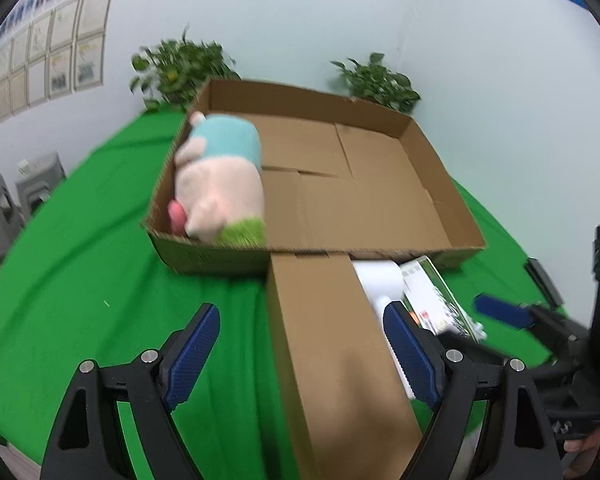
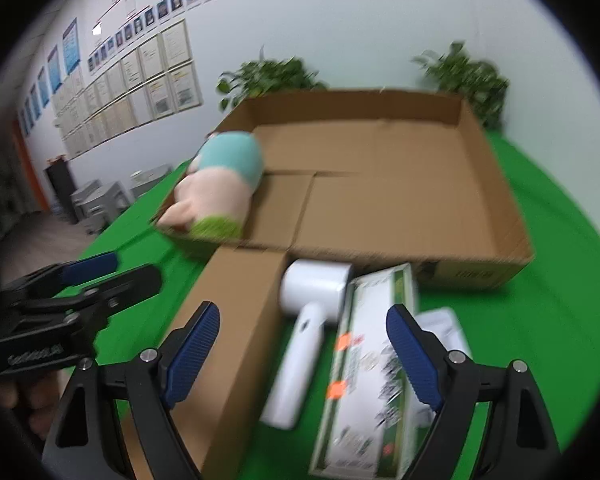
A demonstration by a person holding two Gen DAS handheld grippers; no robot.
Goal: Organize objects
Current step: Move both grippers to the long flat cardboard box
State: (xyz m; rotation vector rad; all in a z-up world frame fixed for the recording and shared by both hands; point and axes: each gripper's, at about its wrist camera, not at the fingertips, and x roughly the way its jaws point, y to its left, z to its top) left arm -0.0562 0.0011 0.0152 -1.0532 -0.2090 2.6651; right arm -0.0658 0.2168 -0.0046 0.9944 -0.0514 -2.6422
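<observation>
A shallow open cardboard box [image 1: 440,136] [image 2: 496,184] sits on the green cloth. A pink plush pig with a teal top [image 1: 224,176] [image 2: 220,184] lies in its left end. A long brown carton [image 1: 332,352] [image 2: 228,340] lies in front of the box. Beside it lie a white hair dryer [image 2: 308,320] [image 1: 380,280] and a green-and-white flat box [image 2: 372,372] [image 1: 436,300]. My left gripper [image 1: 300,356] is open above the carton's near end. My right gripper [image 2: 302,356] is open above the dryer and flat box.
Two potted plants [image 1: 184,72] [image 1: 380,84] stand behind the box. The green cloth [image 1: 80,260] covers the table. Grey stools [image 1: 4,204] stand at the far left. A white item [image 2: 444,328] lies right of the flat box.
</observation>
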